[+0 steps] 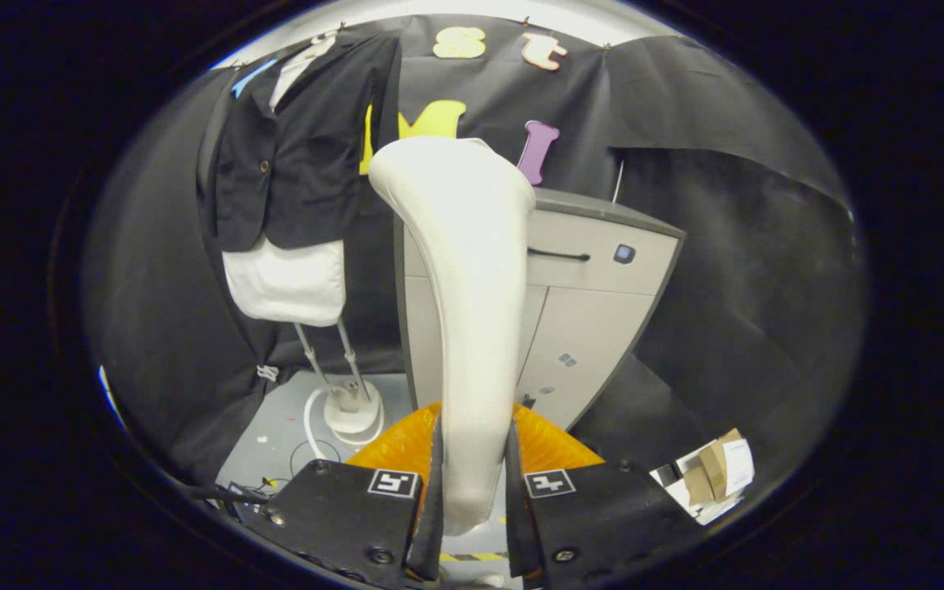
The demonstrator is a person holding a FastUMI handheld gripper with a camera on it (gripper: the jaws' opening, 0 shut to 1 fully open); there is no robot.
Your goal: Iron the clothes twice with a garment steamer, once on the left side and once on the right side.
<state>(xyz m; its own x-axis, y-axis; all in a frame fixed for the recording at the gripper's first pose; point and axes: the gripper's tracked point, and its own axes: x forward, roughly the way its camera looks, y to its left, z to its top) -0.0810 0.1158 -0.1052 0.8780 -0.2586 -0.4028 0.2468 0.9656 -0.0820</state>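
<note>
The gripper [472, 483] is clamping the garment steamer [464, 311] at the base of its handle, with both fingers pressing on it from either side, and the pale body is rising between them toward 12 o'clock. The main risk I am judging is slippage: the smooth, tapered handle is being pinched low, so the top-heavy head could be tilting or twisting out of line once it is being swept along fabric. A second risk is contact with the grey cabinet [595, 328] standing just beyond the steamer at 1 o'clock. The clothes, a dark jacket [292, 147] over a white shirt [288, 283], are hanging on a stand [349, 406] at 10 o'clock, well apart from the steamer head, so neither of the 2 passes is looking started. The gripper is pointing level and forward, with the steamer standing upright, over an orange object [394, 447].
</note>
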